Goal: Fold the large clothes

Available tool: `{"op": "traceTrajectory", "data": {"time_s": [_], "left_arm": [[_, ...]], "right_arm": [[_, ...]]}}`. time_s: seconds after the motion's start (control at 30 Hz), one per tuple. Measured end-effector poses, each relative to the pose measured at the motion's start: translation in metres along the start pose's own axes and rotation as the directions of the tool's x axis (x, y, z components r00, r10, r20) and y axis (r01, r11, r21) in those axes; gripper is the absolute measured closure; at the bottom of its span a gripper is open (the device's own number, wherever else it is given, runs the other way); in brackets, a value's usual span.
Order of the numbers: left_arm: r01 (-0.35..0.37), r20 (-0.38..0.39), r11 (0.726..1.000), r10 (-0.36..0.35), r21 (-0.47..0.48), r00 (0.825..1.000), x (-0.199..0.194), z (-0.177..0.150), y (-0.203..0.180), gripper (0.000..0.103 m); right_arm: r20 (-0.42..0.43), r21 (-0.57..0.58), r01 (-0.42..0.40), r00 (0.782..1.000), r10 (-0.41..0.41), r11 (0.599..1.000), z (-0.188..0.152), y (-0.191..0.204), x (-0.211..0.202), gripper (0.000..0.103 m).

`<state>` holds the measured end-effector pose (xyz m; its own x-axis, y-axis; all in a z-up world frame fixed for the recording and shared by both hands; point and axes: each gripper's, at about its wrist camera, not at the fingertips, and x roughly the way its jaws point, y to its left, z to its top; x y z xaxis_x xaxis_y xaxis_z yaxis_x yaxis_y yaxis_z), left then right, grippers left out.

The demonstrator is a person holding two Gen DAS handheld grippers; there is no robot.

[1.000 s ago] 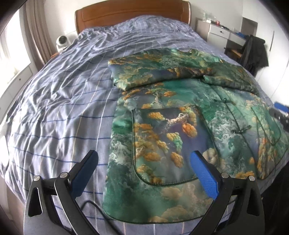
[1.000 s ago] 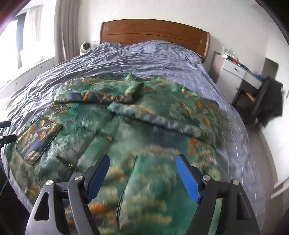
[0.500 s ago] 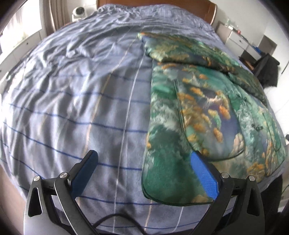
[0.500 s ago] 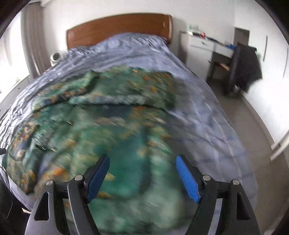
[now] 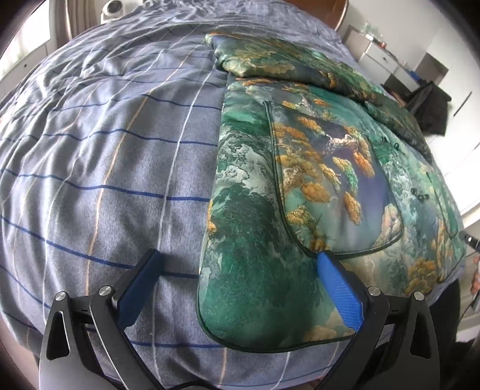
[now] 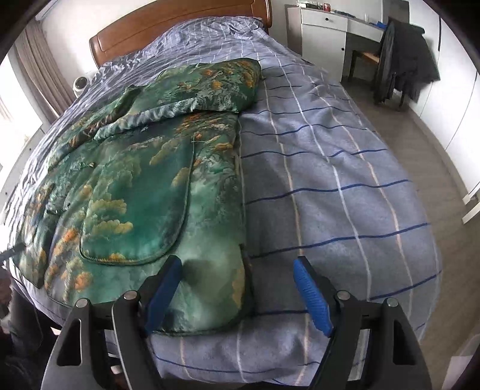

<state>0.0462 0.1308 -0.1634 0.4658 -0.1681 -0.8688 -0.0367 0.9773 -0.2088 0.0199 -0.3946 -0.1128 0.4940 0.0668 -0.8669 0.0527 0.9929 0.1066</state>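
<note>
A large green jacket [image 5: 300,186] with gold and orange cloud patterns lies flat on the bed, its sleeves folded across the top; it also shows in the right wrist view [image 6: 144,186]. My left gripper [image 5: 240,270] is open and empty, low over the jacket's near left hem corner, with its fingers astride the left edge. My right gripper [image 6: 237,279] is open and empty over the near right hem corner; its left finger [image 6: 163,288] is over the fabric and its right finger over the bedspread.
The bed has a blue-grey checked bedspread [image 5: 105,165] and a wooden headboard [image 6: 180,21]. A white dresser [image 6: 330,33] and a chair draped with a dark coat [image 6: 402,57] stand to the right. A curtain [image 6: 39,72] hangs on the left.
Both grippers have swung outward and dropped lower, from facing the jacket's middle to its near hem corners. The left now straddles the left edge, the right the right edge. Both stayed open.
</note>
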Motion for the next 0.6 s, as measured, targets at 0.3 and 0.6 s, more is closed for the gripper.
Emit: {"op": "traceTrajectory", "data": {"time_s": [0.3, 0.6], "left_arm": [[-0.023, -0.011, 1.0, 0.023, 0.005, 1.0, 0.002, 0.0, -0.003, 0.001], [-0.028, -0.009, 1.0, 0.028, 0.002, 1.0, -0.014, 0.006, -0.006, 0.001]], "right_arm": [[0.026, -0.009, -0.002, 1.0, 0.002, 1.0, 0.008, 0.011, -0.008, 0.025], [0.055, 0.02, -0.003, 0.998, 0.002, 1.0, 0.009, 0.004, -0.015, 0.025]]}}
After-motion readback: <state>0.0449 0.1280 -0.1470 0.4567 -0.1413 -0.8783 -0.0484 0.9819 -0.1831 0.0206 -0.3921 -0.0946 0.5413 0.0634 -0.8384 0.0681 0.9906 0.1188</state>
